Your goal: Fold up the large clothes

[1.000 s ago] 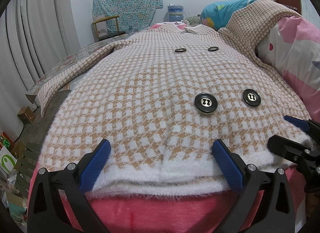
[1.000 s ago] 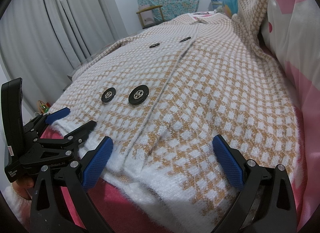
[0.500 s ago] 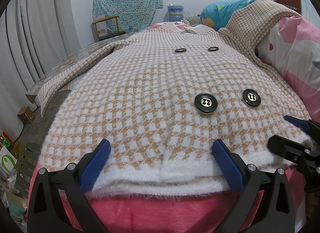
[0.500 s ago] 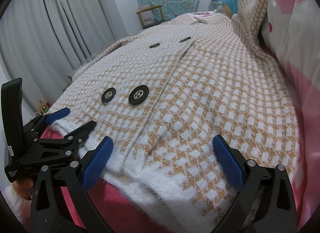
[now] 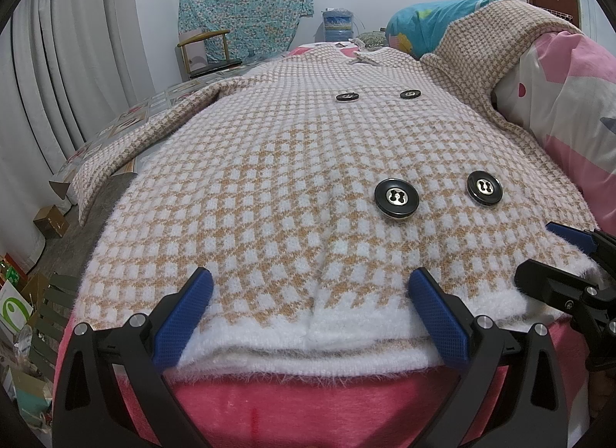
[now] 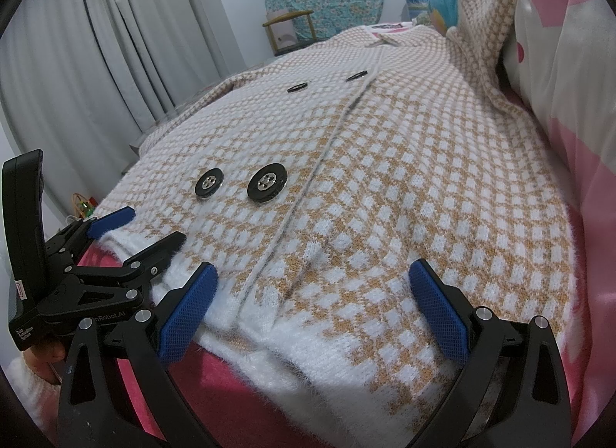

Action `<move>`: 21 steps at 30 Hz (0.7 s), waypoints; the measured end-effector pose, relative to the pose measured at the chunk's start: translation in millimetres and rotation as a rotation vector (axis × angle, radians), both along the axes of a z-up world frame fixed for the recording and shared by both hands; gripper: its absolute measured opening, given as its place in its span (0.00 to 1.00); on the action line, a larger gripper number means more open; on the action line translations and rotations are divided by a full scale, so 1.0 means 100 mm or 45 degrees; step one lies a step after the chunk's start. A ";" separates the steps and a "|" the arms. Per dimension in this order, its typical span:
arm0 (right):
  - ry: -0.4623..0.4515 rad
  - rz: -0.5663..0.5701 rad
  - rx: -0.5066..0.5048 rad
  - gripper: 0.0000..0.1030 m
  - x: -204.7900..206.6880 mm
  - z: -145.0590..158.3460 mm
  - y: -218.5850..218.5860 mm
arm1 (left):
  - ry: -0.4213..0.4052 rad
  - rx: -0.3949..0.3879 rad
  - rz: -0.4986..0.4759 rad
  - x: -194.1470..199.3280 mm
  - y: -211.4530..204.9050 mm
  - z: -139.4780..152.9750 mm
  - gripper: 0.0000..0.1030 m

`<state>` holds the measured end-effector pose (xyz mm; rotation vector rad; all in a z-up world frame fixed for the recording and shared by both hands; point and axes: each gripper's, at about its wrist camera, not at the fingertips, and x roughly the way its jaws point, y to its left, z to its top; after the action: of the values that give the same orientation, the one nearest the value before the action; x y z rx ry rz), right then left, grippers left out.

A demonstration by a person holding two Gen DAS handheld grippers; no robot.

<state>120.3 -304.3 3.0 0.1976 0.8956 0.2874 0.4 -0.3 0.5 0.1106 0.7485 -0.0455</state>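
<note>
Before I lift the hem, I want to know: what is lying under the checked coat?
Under the checked coat, pink fleece bedding shows below the white hem. Further in, the coat covers whatever is beneath.

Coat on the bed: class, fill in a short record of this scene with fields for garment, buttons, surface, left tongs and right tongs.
garment: checked coat, spread flat, front up
buttons: four black, in two pairs; near pair by the hem
surface: pink bedcover
left tongs: open, at the white hem
right tongs: open, at the hem beside the left
</note>
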 end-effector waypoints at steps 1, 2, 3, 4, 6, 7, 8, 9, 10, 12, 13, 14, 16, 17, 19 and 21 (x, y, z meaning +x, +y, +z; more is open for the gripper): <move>0.000 0.000 0.000 0.92 0.00 0.00 0.00 | 0.001 0.000 0.000 0.00 0.00 0.00 0.97; 0.001 0.000 0.000 0.92 0.00 0.00 0.00 | 0.000 0.000 0.000 0.00 0.00 0.00 0.97; 0.001 0.000 -0.001 0.92 0.00 0.00 0.00 | 0.001 0.000 0.000 0.00 0.00 0.00 0.97; 0.000 0.000 0.000 0.92 0.00 0.00 0.00 | 0.001 0.000 0.000 0.00 0.00 0.00 0.97; 0.000 0.000 0.001 0.92 0.00 0.00 0.00 | -0.002 -0.003 -0.001 -0.01 0.00 0.00 0.97; 0.000 0.000 0.001 0.92 0.00 0.00 0.00 | -0.005 -0.005 -0.001 0.00 0.00 0.00 0.97; 0.001 0.000 0.000 0.92 0.00 0.00 0.00 | -0.005 -0.001 0.000 0.00 0.00 0.00 0.97; 0.002 0.000 0.000 0.92 0.00 0.00 0.00 | -0.009 0.004 0.002 -0.01 -0.01 0.03 0.97; 0.003 0.000 0.000 0.92 0.00 0.00 0.00 | -0.012 0.007 0.003 -0.02 -0.01 0.04 0.97; 0.005 -0.004 -0.009 0.92 0.00 0.03 0.00 | -0.025 0.012 0.006 -0.06 -0.01 0.08 0.96; -0.003 -0.011 -0.022 0.92 -0.02 0.07 0.00 | -0.036 0.014 0.010 -0.11 0.00 0.11 0.96; -0.021 -0.026 -0.042 0.92 -0.04 0.14 0.00 | -0.061 0.014 0.010 -0.16 0.01 0.18 0.96; -0.072 -0.063 -0.037 0.92 -0.10 0.36 -0.05 | -0.106 0.009 -0.012 -0.24 0.01 0.31 0.96; -0.093 -0.075 0.006 0.92 -0.13 0.46 -0.13 | -0.130 0.017 -0.032 -0.29 0.00 0.39 0.96; -0.124 -0.148 0.132 0.92 -0.17 0.71 -0.34 | -0.173 0.036 -0.060 -0.36 -0.05 0.54 0.96; -0.177 -0.248 0.230 0.92 -0.17 0.97 -0.57 | -0.209 0.017 -0.090 -0.38 -0.10 0.73 0.93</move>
<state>102.8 -361.2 99.6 0.4242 0.7064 0.1978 -37.5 -10.2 73.6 0.1519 0.5808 -0.0971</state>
